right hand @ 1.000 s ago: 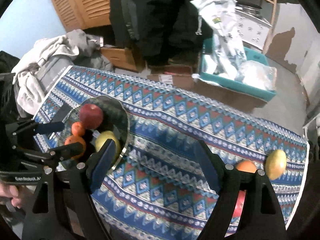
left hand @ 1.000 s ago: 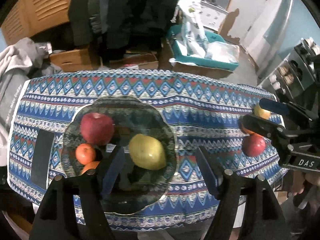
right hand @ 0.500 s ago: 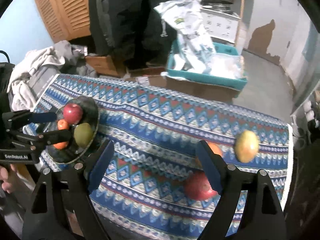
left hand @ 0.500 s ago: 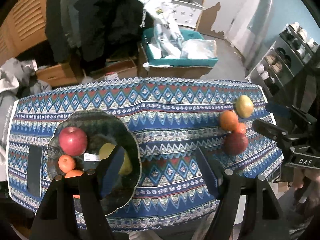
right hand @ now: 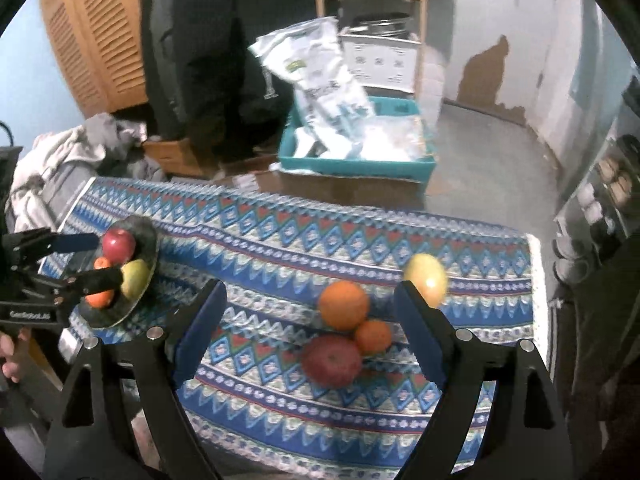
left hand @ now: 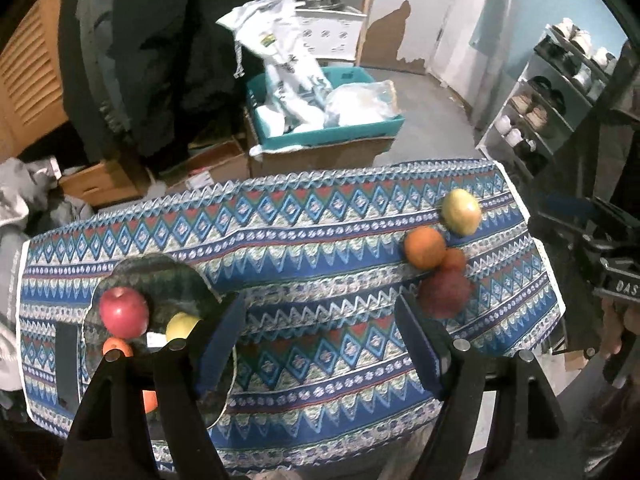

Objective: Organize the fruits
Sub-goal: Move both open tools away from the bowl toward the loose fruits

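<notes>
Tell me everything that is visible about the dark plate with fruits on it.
The dark plate is round and shallow, looks like tinted glass, with a wavy rim. It lies flat on the patterned tablecloth near the table's left end. It holds a red apple, a yellow-green fruit and two small oranges. In the left wrist view a finger hides part of it. No hand-held gripper visibly touches it.

The left tool (left hand: 320, 334) hides part of the glass plate (left hand: 160, 276) and its oranges (left hand: 117, 347).
</notes>
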### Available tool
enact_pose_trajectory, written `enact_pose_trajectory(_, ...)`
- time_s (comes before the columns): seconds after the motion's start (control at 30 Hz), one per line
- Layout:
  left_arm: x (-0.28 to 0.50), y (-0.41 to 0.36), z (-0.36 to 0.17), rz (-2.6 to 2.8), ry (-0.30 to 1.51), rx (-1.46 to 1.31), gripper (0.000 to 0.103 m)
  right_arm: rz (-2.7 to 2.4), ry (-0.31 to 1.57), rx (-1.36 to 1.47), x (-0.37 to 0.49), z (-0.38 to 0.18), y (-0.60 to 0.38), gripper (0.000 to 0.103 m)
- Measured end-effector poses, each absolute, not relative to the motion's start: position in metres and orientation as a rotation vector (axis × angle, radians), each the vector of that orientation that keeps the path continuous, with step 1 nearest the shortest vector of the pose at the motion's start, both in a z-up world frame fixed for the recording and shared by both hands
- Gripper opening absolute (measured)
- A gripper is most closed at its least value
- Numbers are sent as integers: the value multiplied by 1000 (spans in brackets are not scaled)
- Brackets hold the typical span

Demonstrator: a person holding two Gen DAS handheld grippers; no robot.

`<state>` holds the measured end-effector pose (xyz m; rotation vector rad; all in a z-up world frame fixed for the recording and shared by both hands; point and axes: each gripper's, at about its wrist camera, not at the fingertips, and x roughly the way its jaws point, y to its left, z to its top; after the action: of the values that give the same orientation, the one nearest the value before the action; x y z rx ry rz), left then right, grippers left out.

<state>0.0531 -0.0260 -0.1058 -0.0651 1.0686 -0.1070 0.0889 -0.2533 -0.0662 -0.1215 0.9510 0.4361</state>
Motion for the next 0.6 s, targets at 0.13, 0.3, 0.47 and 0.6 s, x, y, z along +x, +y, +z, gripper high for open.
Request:
enact_pose_trajectory(0.13, 60, -42, -103, -119, 1057, -50, 81, 407, 941, -84, 94, -63, -273, 85)
enact_pose_trajectory(0.3, 71, -63, -102, -150, 1056, -42, 81, 395, 950, -68, 104, -62, -288, 85)
enact_pose_trajectory(0.47, 89, -86, -106, -187, 1074, -34, 84, 406, 981, -66, 122, -59, -294, 85)
enact_pose_trajectory(0.6, 108, -101, -117, -209, 1110, -29, 85, 402, 1031, -105, 140, -64, -297, 85)
